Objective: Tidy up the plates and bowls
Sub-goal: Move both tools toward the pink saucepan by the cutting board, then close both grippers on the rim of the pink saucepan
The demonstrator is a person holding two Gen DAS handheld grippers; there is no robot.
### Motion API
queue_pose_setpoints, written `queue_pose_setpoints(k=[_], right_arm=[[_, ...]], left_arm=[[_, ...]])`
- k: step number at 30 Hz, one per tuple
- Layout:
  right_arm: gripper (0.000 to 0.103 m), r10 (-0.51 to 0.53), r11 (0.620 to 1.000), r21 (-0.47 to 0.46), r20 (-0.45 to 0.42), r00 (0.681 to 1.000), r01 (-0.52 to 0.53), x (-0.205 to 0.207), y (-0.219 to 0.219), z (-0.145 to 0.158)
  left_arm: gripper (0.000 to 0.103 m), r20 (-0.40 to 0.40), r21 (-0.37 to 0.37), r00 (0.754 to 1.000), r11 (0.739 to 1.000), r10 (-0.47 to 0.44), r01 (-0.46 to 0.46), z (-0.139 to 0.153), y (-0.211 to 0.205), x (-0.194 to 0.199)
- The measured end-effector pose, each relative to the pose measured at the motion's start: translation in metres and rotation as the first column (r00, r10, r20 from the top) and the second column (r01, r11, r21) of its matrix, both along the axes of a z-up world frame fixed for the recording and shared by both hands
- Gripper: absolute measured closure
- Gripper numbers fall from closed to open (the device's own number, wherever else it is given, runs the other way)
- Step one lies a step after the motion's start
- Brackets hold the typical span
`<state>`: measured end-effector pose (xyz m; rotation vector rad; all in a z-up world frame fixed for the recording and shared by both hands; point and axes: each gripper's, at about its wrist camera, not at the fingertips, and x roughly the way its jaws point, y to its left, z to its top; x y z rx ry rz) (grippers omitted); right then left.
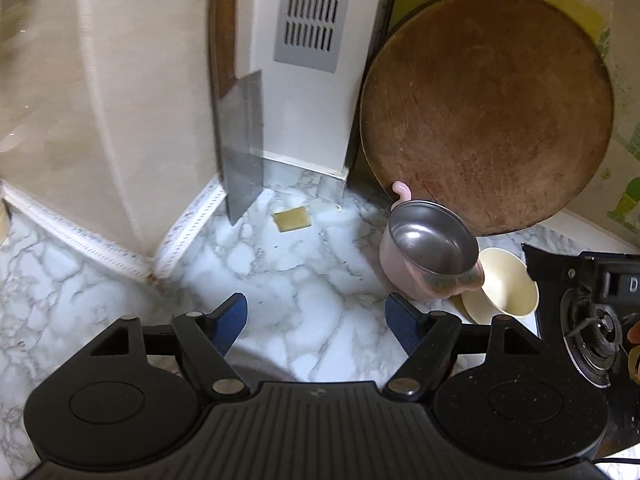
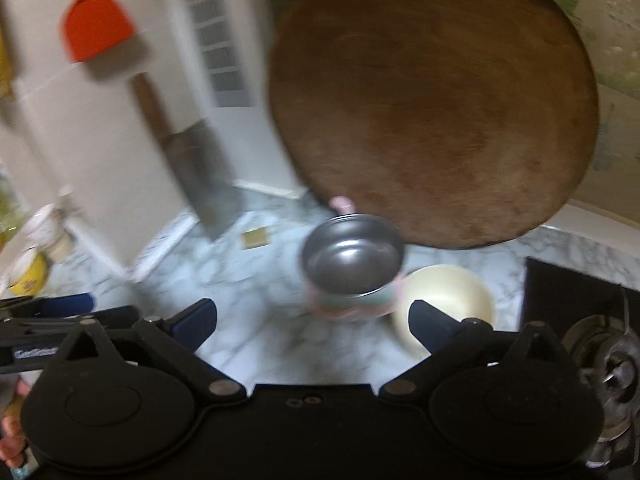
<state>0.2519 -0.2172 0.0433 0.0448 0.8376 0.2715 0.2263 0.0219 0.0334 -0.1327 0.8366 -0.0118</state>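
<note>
- The marble-patterned counter (image 1: 304,304) carries everything; places below are told from the round wooden cutting board (image 1: 486,112), which leans upright against the wall at the back of the counter.
- The pink bowl (image 1: 430,258) with a steel lining stands on the counter just in front of the board's lower left edge. It has small pink handles, and it sits tilted, its near side resting on the cream bowl's rim.
- The cream bowl (image 1: 506,286) lies in front of the board's lower edge, touching the pink bowl on its right; it is plain, pale and empty, and also tilted.
- The left gripper (image 1: 316,320) points down at the counter, left of and nearer than both bowls. Its jaws stand wide with only bare counter between them, well apart from the pink bowl.
- The right gripper (image 2: 314,322) also points down, in front of the board. Its jaws stand spread wide and hold nothing. In this blurred view the pink bowl lies just beyond the gap, and the cream bowl sits behind the right finger.
- A cleaver (image 1: 240,128) leans against the wall to the left of the board.
- A small yellow square (image 1: 292,219) lies flat on the counter between the cleaver and the board.
</note>
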Motion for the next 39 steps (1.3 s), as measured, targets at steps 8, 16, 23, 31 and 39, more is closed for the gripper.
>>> queue_pose_setpoints(k=[8, 16, 23, 31, 39], right_arm=[[0.001, -0.047, 0.999, -0.014, -0.067, 0.997, 0.046, 0.058, -0.02, -0.025], [0.007, -0.076, 0.997, -0.018, -0.131, 0.988, 0.074, 0.106, -0.025, -0.056], [0.024, -0.098, 0.995, -0.011, -0.182, 0.978, 0.098, 0.135, -0.026, -0.082], [0.037, -0.101, 0.995, -0.021, -0.198, 0.975, 0.098, 0.151, -0.023, -0.1], [0.063, -0.09, 0.996, -0.019, -0.219, 0.972, 0.088, 0.155, -0.017, -0.113]], left_arm=[[0.027, -0.053, 0.031, 0.999, 0.999, 0.011, -0.009, -0.024, -0.033, 0.059], [0.027, -0.101, 0.03, 0.995, 1.0, -0.002, 0.005, -0.049, -0.066, 0.109], [0.027, -0.137, 0.035, 0.991, 0.999, 0.008, -0.003, -0.073, -0.083, 0.139], [0.028, -0.168, 0.023, 0.985, 0.999, 0.037, -0.033, -0.091, -0.085, 0.158], [0.051, -0.183, 0.009, 0.983, 0.999, 0.033, -0.032, -0.098, -0.085, 0.162]])
